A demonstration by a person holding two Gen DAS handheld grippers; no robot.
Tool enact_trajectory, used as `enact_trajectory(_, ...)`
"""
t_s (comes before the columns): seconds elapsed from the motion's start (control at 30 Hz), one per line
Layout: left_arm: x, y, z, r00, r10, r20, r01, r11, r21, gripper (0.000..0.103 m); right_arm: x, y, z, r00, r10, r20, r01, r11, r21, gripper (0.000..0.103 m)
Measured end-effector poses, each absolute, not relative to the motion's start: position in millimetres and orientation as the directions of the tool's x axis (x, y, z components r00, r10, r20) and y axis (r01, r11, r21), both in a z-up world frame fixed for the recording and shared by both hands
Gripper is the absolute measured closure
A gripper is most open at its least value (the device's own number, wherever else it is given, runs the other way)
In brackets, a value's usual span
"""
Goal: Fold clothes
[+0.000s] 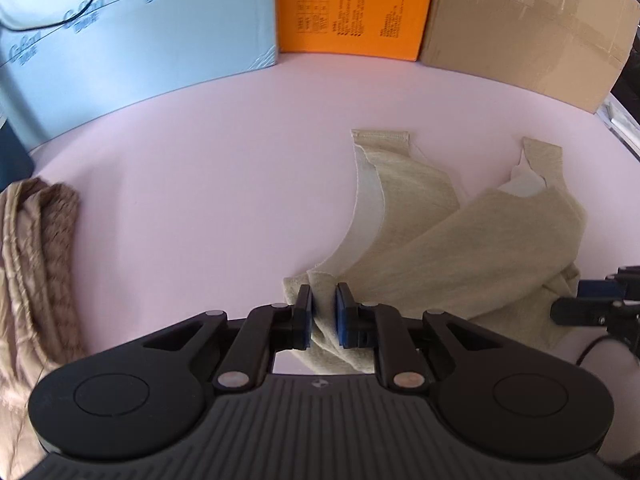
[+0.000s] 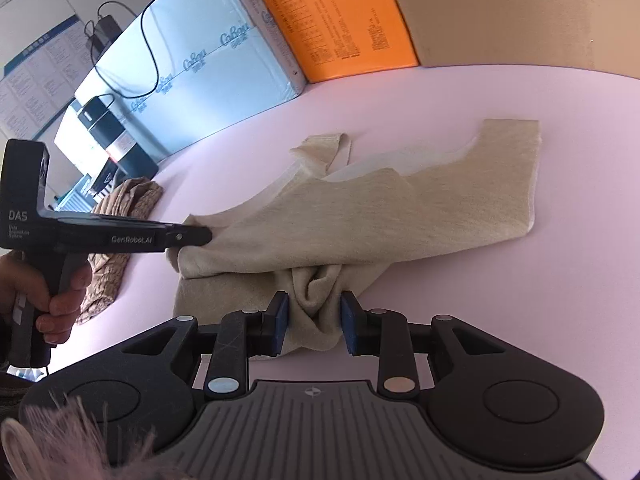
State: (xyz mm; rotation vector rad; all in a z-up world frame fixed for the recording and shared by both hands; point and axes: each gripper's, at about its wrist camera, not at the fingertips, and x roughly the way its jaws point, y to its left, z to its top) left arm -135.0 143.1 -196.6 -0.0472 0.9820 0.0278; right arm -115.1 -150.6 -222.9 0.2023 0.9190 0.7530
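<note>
Left wrist view: the left gripper (image 1: 323, 314) was clamped on a bunched lower edge of the beige garment (image 1: 460, 248), blue pads pinching the cloth between them. The garment lay rumpled on the pink table (image 1: 200, 200), right of centre, with two strap-like ends pointing toward the far boxes and a pale lining showing at the openings. The right gripper (image 1: 592, 308) entered at the right edge, against the garment's far side; its jaws could not be made out from here. A brown patterned cloth (image 1: 36, 264) lay heaped at the left edge, well apart from the garment. Behind the table stood a light blue box (image 1: 140, 28) printed repeatedly with "CoBou", an orange box (image 1: 352, 8) with dense black print too small to read, and a taped cardboard box (image 1: 528, 28). Right wrist view: the right gripper (image 2: 313, 322) was closed on a gathered fold of the same garment (image 2: 400, 208), fabric puckered between the blue pads. The left gripper (image 2: 200, 236), held in a bare hand (image 2: 60, 292), bit the garment's left corner; its body read "DAS" and "GenRobot.AI". The garment stretched between both grippers and spread rightward over the table (image 2: 520, 280).
</note>
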Motion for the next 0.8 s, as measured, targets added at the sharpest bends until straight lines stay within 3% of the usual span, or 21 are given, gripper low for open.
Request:
enact_trajectory(0.17, -172.0, 170.4, -188.9, 0.583, -0.039, -0.812, -0.114, 0.985, -0.129, 0.073, -111.3, -143.9, -226.1, 0.299, 0.686, -0.663, -0.528, 0.698, 0.484, 0.066)
enact_trajectory(0.33, -172.6, 183.8, -166.2, 0.664, -0.051, -0.746, -0.144, 0.97, -0.194, 0.073, -103.8, -168.7, -210.1, 0.315, 0.704, -0.637, -0.5, 0.693, 0.519, 0.066)
enact_trajectory(0.5, -117.2, 168.7, -157.3, 0.681, -0.017, -0.732, -0.093, 0.99, -0.11, 0.073, -76.9, -211.6, -192.7, 0.5, 0.641, -0.583, -0.395, 0.767, 0.505, 0.063)
enact_trajectory(0.8, -11.6, 155.7, -193.8, 0.629, -0.063, -0.774, 0.008, 0.997, -0.075, 0.073, -6.6, -221.6, -206.1, 0.582, 0.494, -0.646, -0.361, 0.869, 0.339, 0.063)
